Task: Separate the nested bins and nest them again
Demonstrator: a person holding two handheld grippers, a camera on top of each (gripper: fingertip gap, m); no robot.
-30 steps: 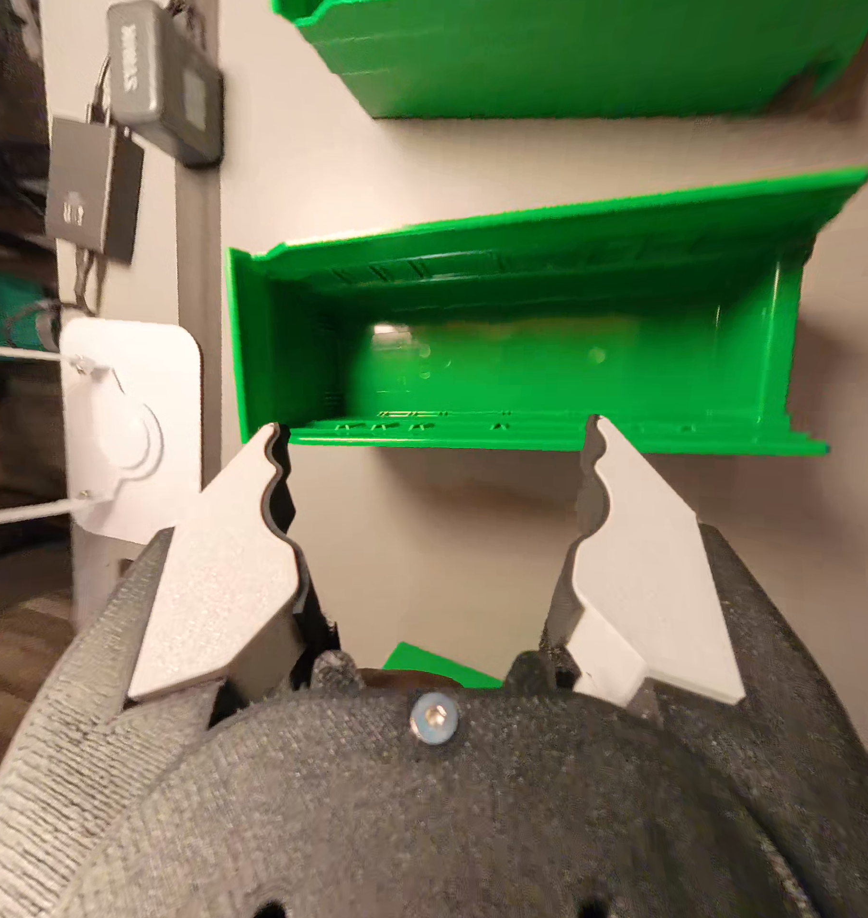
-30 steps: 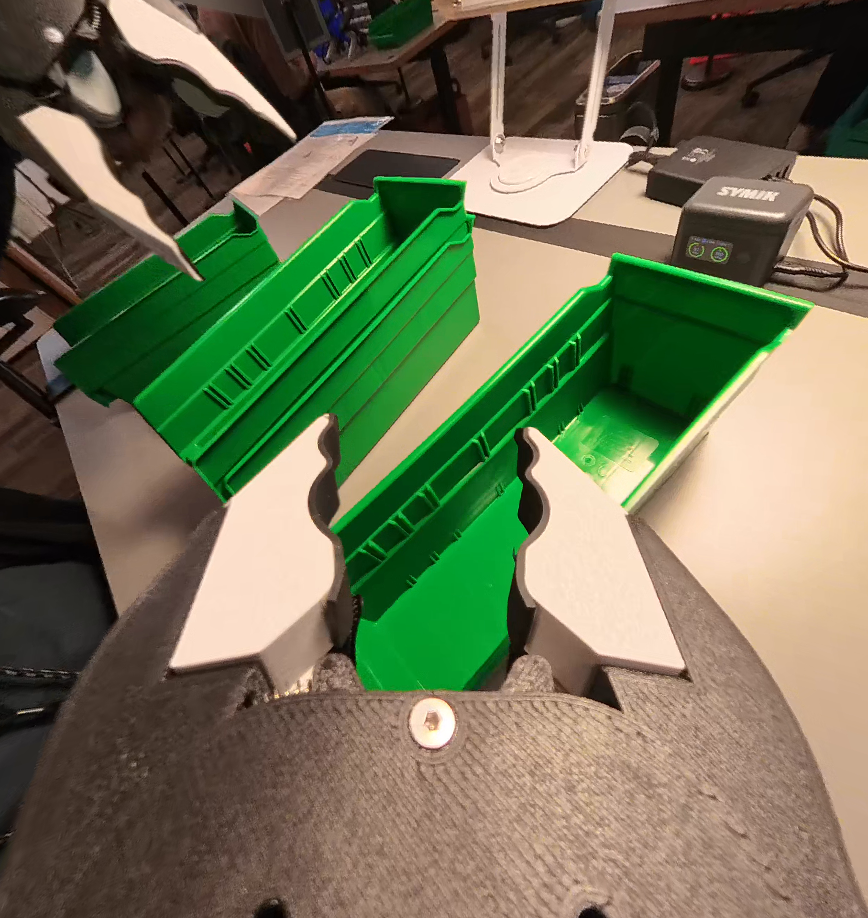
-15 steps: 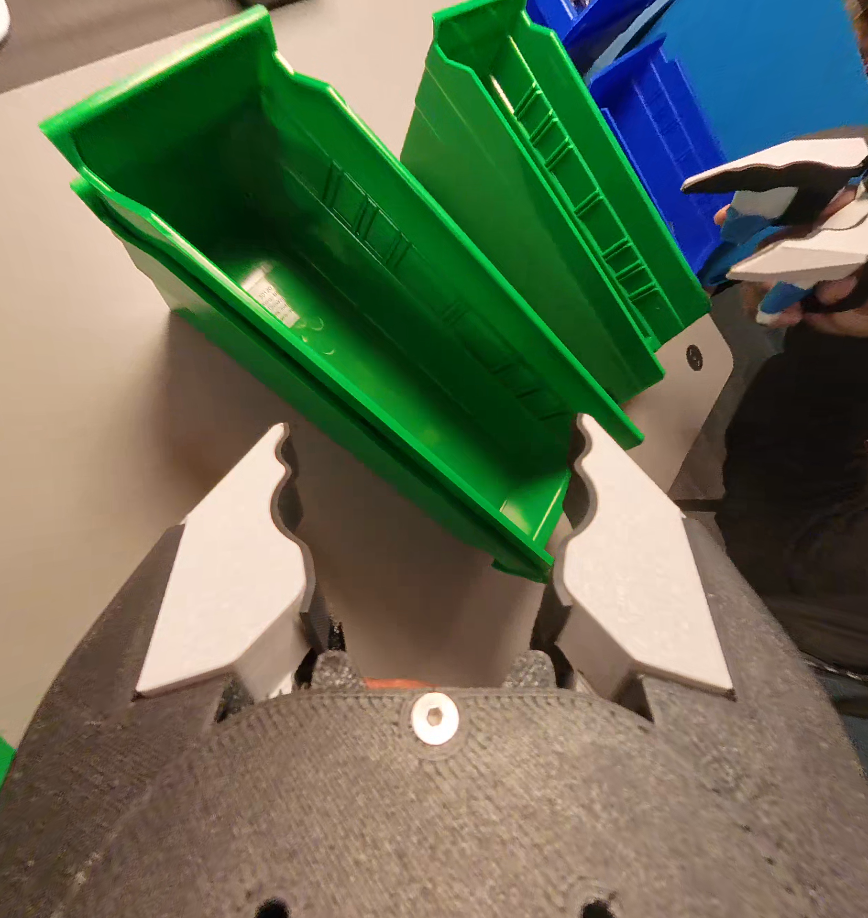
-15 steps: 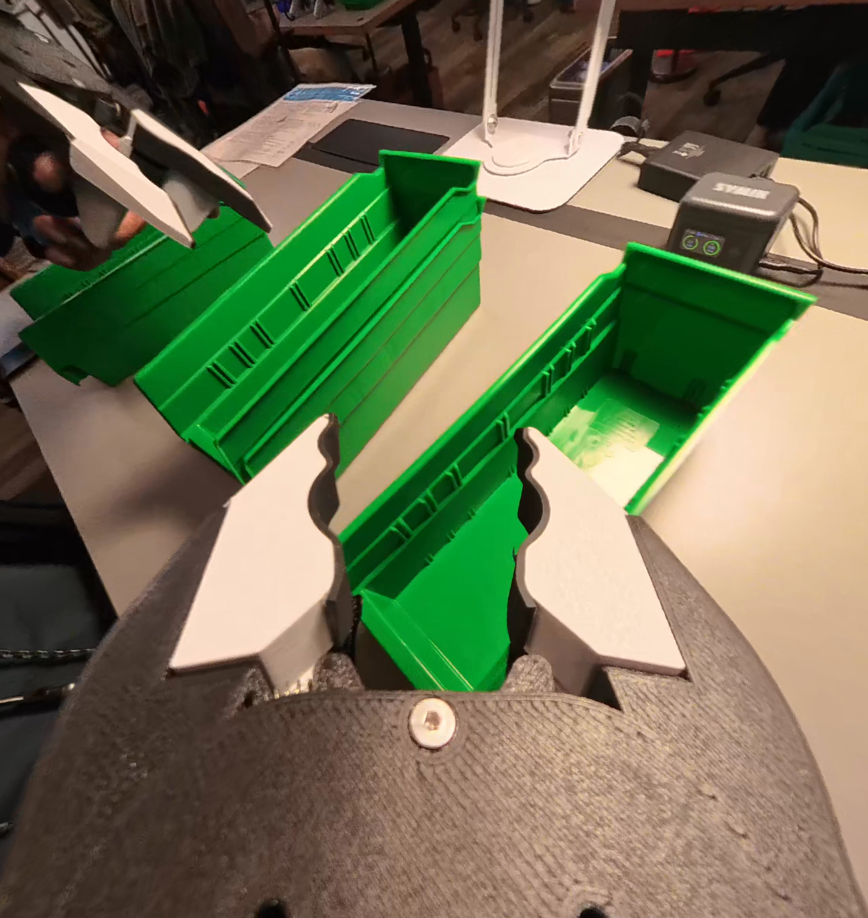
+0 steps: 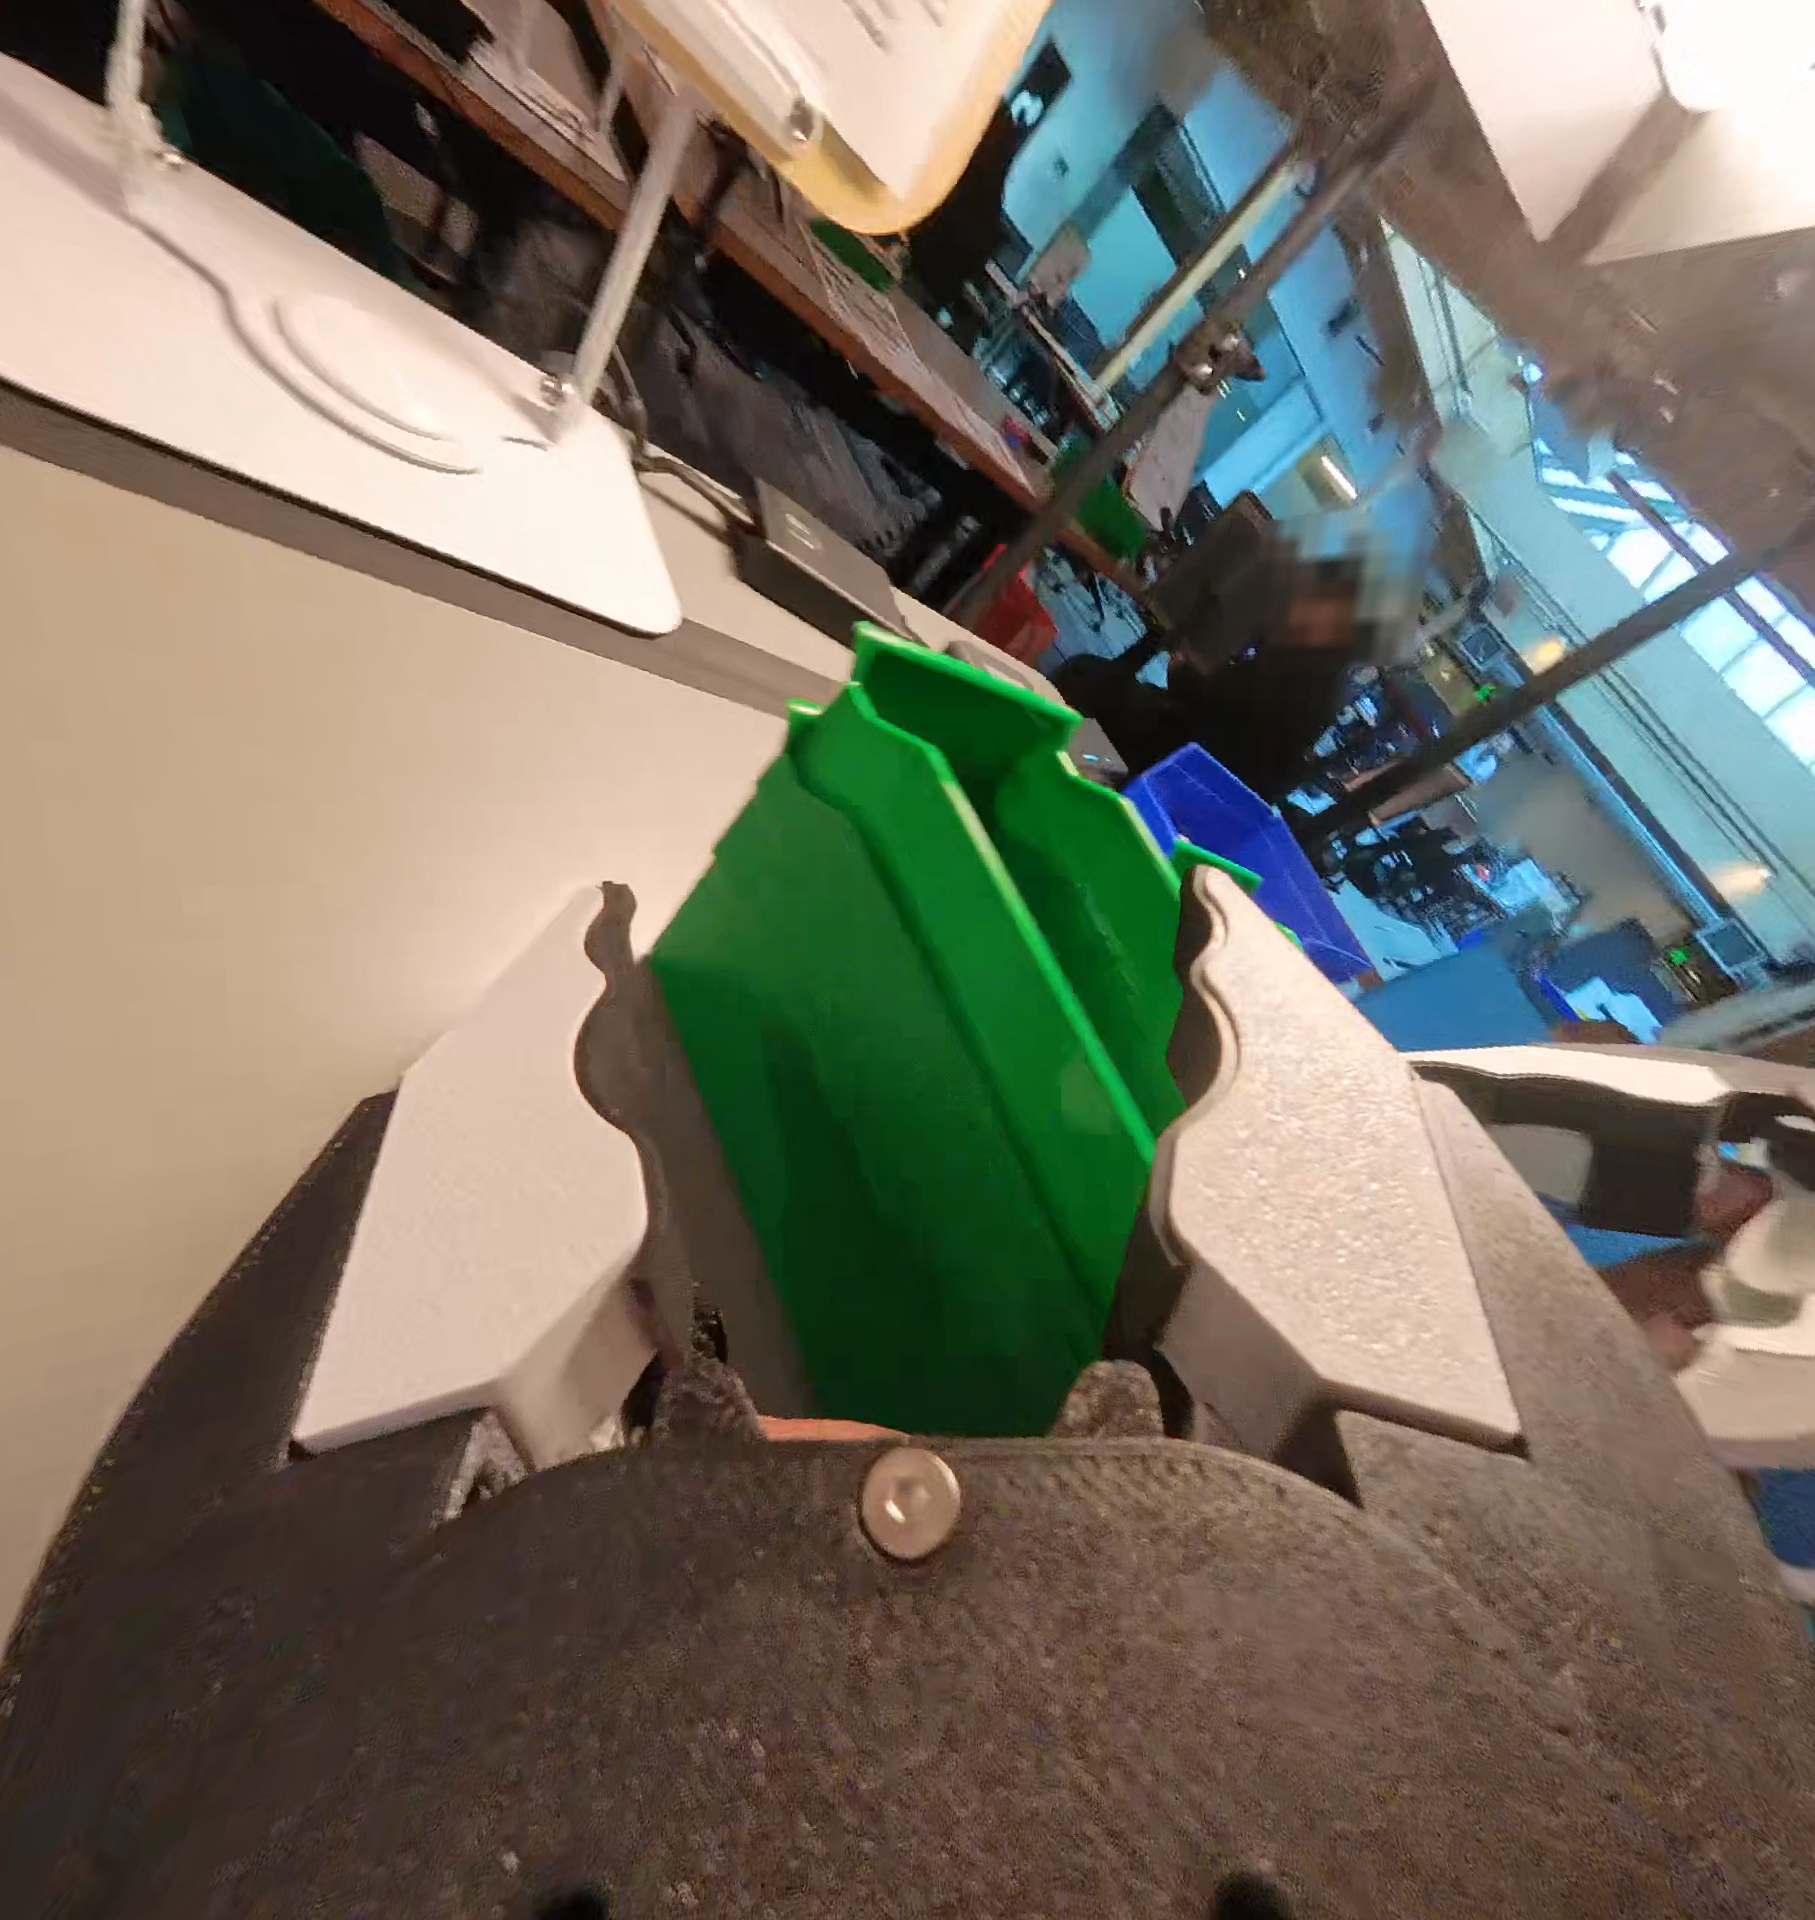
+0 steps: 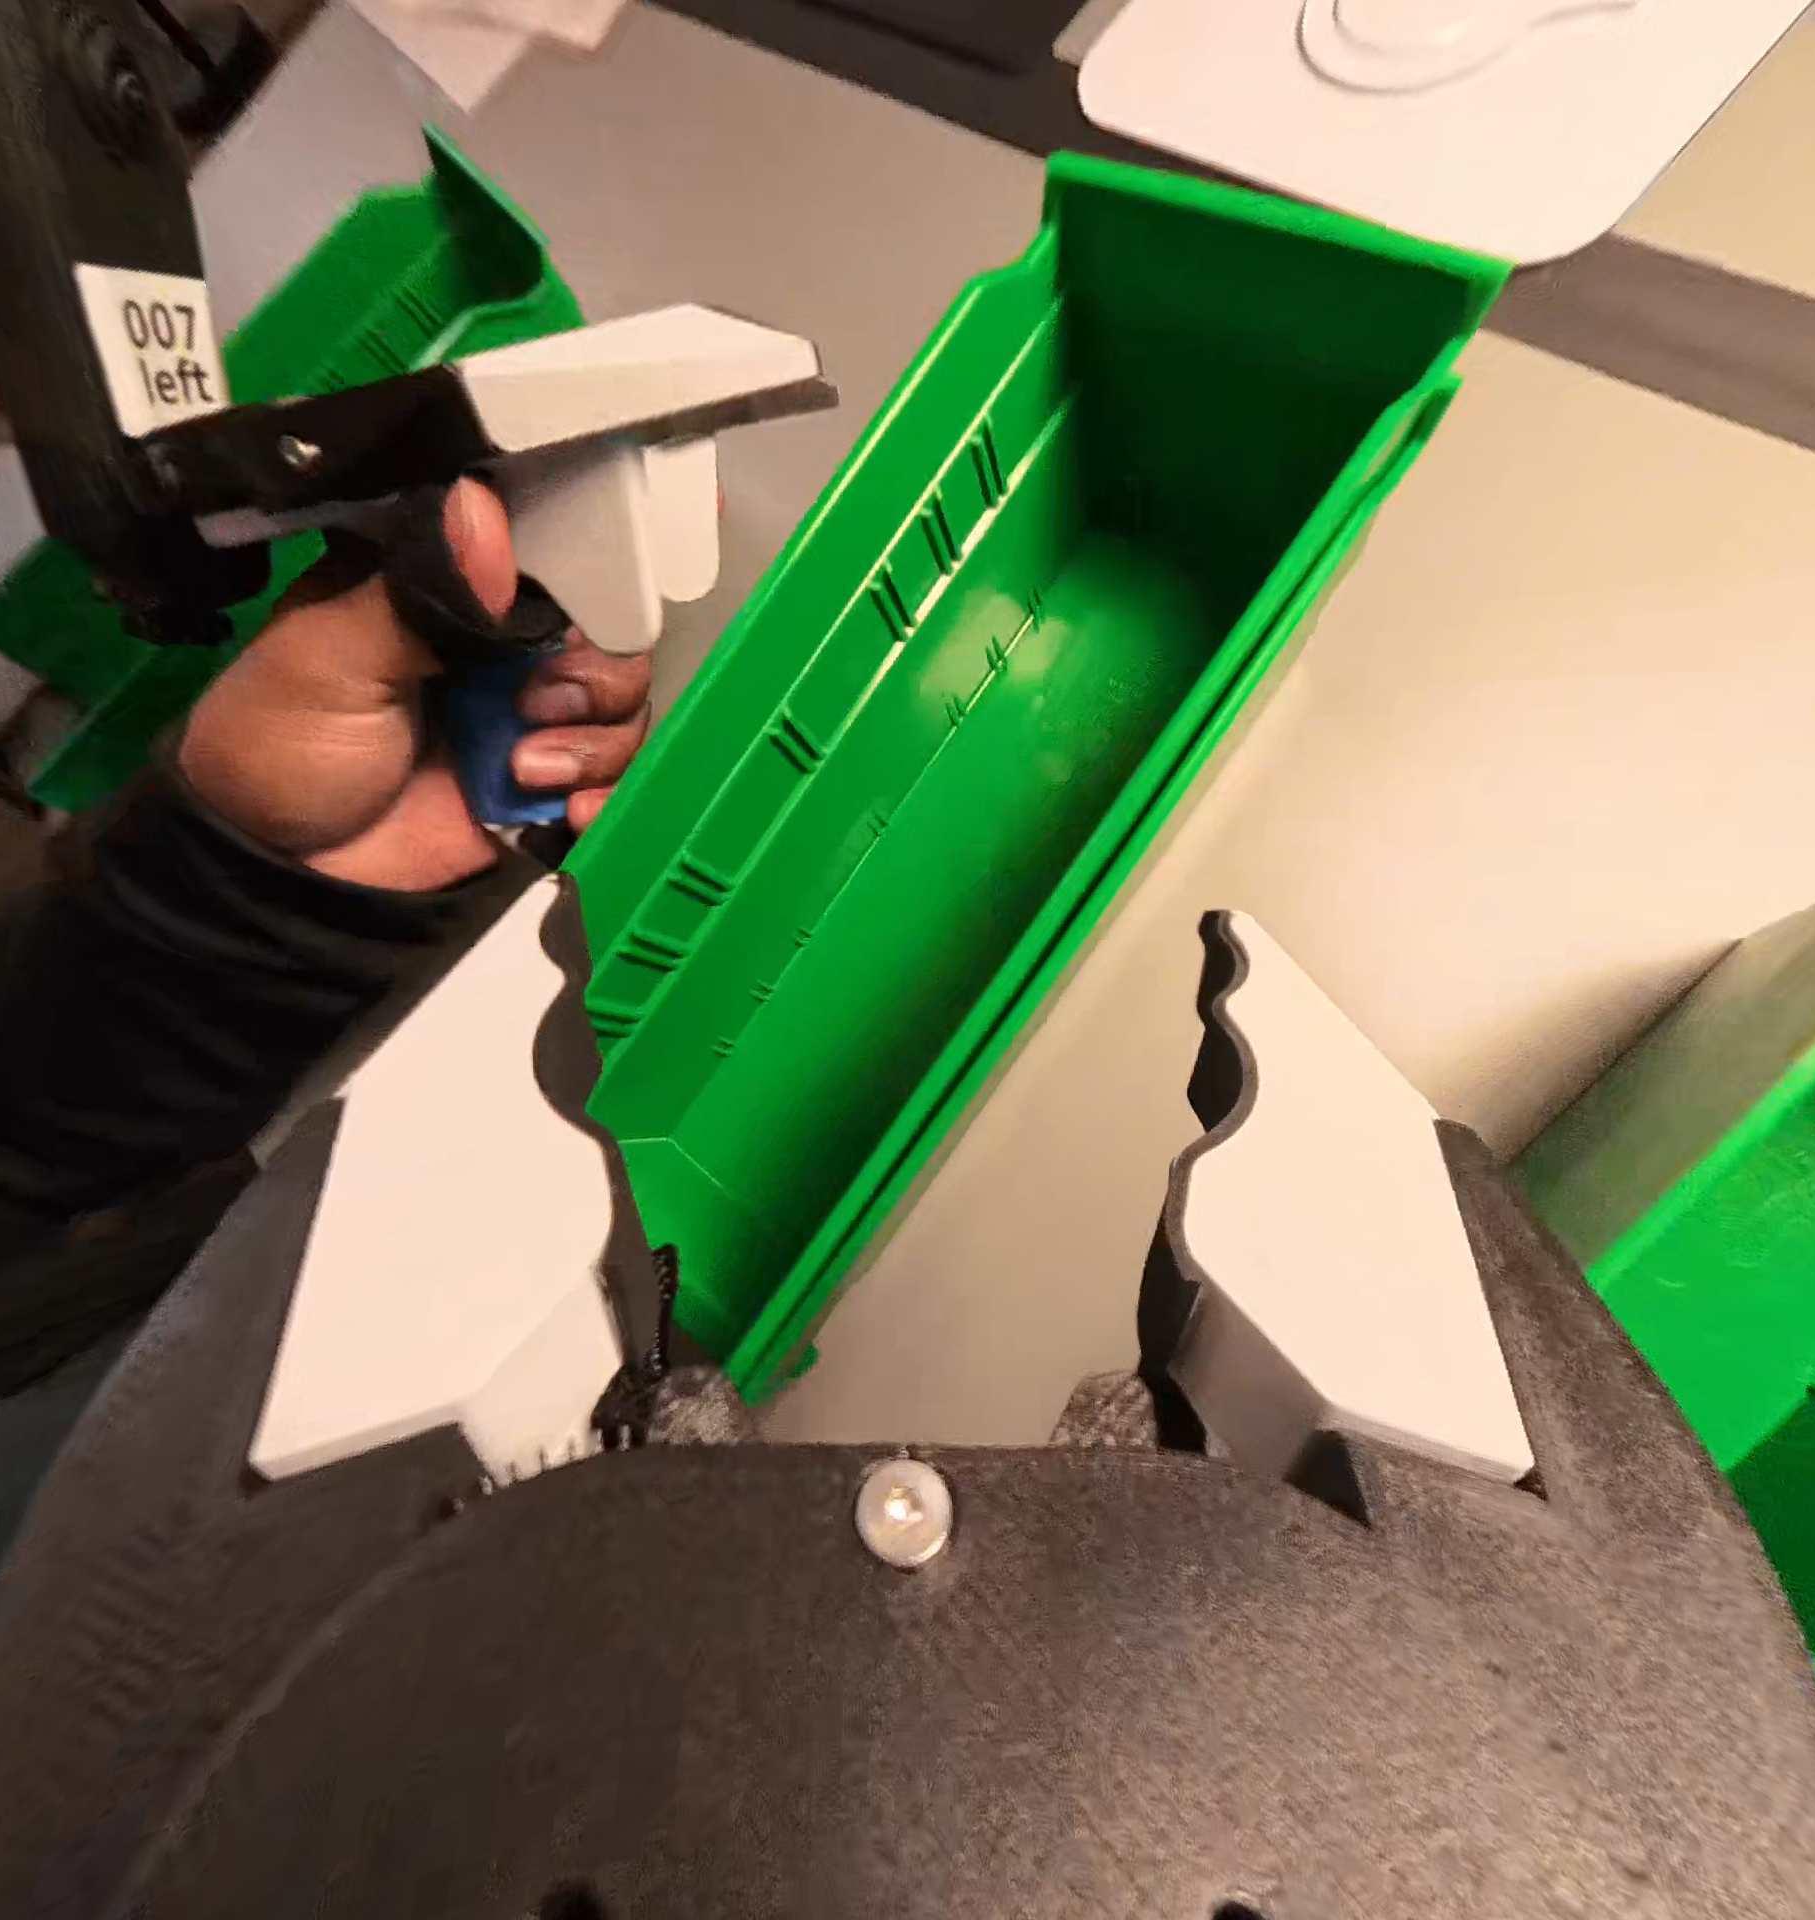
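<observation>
A pair of nested green bins lies lengthwise on the table, two rims showing along its right side. My right gripper is open over its near end, the end wall close to the left finger and not clamped. My left gripper hangs beside the pair's left wall, held by a hand. In the left wrist view my left gripper is open, with a green bin's outer wall showing between the fingers. I cannot tell whether they touch it. A single green bin lies at the right, another at the far left.
A white lamp base stands on the table beyond the bins. It also shows in the left wrist view. A blue bin sits behind the green one. A person's black sleeve reaches in from the left.
My right gripper has left the right-hand bin, moved left over the nested pair and opened wider. My left gripper has swung down low beside that pair.
</observation>
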